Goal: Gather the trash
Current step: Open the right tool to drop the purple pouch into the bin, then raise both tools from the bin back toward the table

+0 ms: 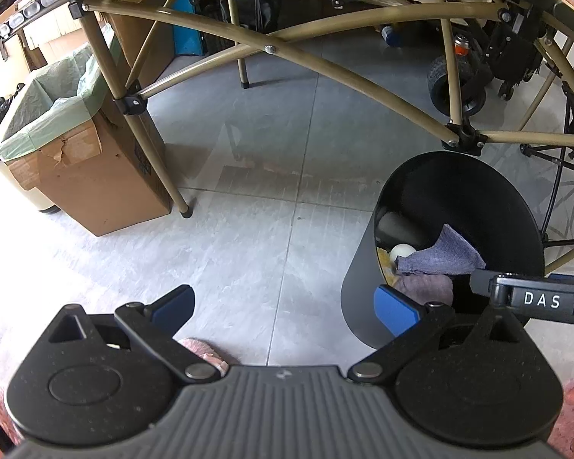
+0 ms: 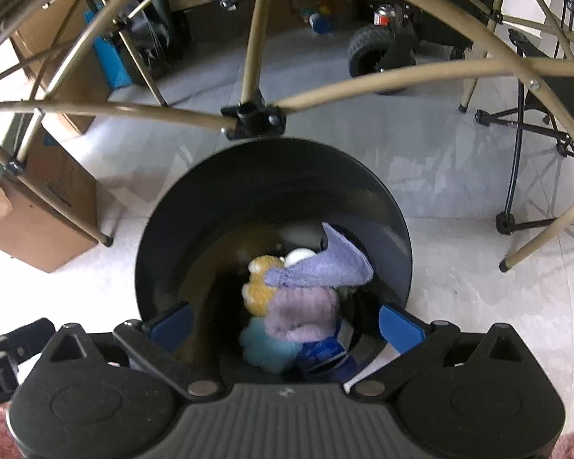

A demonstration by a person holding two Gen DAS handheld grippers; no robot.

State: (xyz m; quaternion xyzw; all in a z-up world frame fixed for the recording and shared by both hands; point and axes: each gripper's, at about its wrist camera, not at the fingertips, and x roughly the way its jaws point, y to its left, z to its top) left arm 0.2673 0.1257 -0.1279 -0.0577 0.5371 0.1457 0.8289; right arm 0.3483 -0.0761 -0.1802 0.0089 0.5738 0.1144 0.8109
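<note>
A black round bin (image 2: 195,206) stands on the pale floor and fills the middle of the right wrist view. Inside it lie a blue-grey cloth (image 2: 325,267), a lilac fuzzy cloth (image 2: 302,313), a yellow fuzzy piece (image 2: 256,290), a white ball (image 2: 300,255) and a blue packet (image 2: 321,352). My right gripper (image 2: 287,325) hangs over the bin's near rim, jaws wide open, nothing pressed between the blue pads. In the left wrist view the same bin (image 1: 363,298) sits at the right, with the blue-grey cloth (image 1: 444,252) showing. My left gripper (image 1: 287,306) is open and empty over bare floor.
Tan folding-table legs (image 1: 141,137) cross just behind the bin. A cardboard box lined with a green bag (image 1: 84,176) stands at the left. A wheeled black cart (image 1: 459,84) and a folding chair frame (image 2: 535,176) are further back. Pink fuzzy rug (image 1: 206,348) lies under the grippers.
</note>
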